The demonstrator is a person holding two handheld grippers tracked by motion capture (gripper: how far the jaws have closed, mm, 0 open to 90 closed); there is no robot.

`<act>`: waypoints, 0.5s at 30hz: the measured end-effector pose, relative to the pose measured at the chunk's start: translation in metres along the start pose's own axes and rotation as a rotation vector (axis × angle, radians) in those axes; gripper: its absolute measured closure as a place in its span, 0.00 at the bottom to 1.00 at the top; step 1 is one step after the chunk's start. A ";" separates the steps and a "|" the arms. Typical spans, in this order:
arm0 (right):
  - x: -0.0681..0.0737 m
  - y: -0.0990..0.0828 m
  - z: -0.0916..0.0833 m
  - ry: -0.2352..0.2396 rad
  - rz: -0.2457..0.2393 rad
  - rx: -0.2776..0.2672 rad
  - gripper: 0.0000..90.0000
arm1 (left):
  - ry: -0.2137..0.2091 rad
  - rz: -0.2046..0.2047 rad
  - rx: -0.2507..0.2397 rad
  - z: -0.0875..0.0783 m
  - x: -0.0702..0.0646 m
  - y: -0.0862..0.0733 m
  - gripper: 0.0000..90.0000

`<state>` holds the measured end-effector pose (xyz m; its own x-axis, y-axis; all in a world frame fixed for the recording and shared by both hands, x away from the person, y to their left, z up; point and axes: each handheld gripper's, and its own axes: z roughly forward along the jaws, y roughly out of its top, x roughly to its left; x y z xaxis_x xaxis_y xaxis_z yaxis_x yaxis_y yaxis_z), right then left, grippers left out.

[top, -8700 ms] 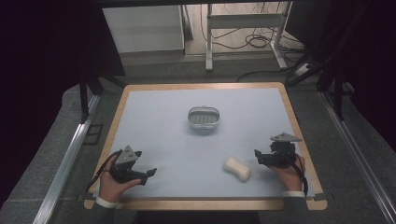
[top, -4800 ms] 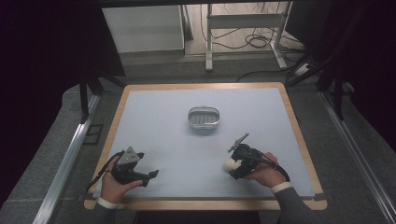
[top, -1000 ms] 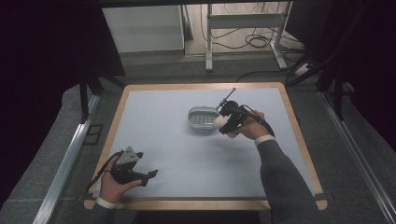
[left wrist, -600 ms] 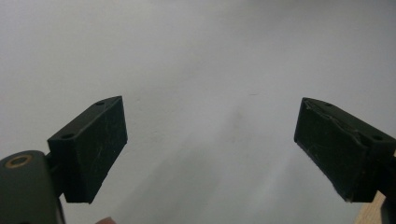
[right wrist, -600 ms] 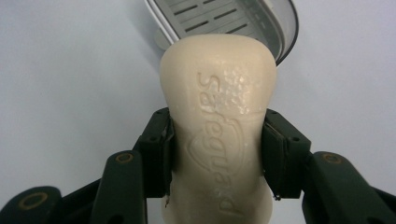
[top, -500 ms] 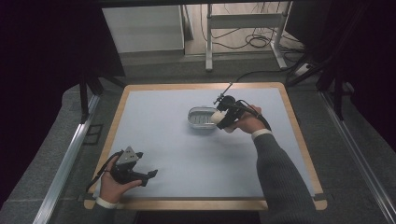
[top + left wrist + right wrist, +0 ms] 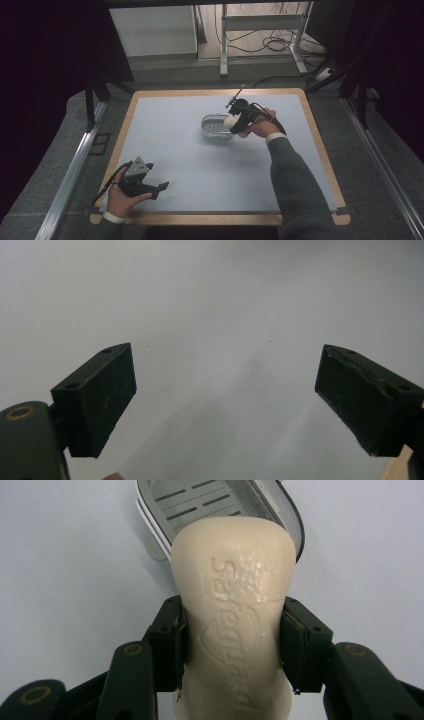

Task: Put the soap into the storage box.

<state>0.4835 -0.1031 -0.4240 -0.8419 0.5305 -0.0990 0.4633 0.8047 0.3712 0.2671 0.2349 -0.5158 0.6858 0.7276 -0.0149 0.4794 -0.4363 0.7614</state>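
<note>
A cream bar of soap (image 7: 235, 610) with raised lettering is clamped at its waist by my right gripper (image 7: 232, 647). In the high view that right gripper (image 7: 236, 123) holds the soap (image 7: 231, 121) just above the right end of a grey slotted soap dish (image 7: 214, 125) at the middle of the table. The dish (image 7: 200, 502) lies straight ahead of the soap in the right gripper view. My left gripper (image 7: 159, 188) rests near the table's front left corner, its jaws wide apart over bare surface (image 7: 225, 405), holding nothing.
The table (image 7: 175, 150) has a pale blue top with a wooden rim (image 7: 215, 218). Metal rails run along both sides. A white stand and cables lie on the floor behind the far edge.
My right gripper has carried the soap slightly left and down, closer over the dish. The left gripper has not moved.
</note>
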 end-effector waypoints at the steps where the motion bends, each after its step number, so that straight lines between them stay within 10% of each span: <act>1: 0.000 0.001 0.001 0.001 -0.004 0.001 0.55 | 0.001 0.000 0.001 0.000 0.000 0.000 0.11; 15: -0.004 0.017 0.012 0.000 -0.050 0.004 0.55 | -0.001 -0.002 -0.005 0.001 0.000 0.000 0.11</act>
<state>0.4985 -0.0883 -0.4279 -0.8638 0.4900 -0.1175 0.4221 0.8310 0.3623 0.2673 0.2345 -0.5164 0.6856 0.7278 -0.0172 0.4782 -0.4325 0.7643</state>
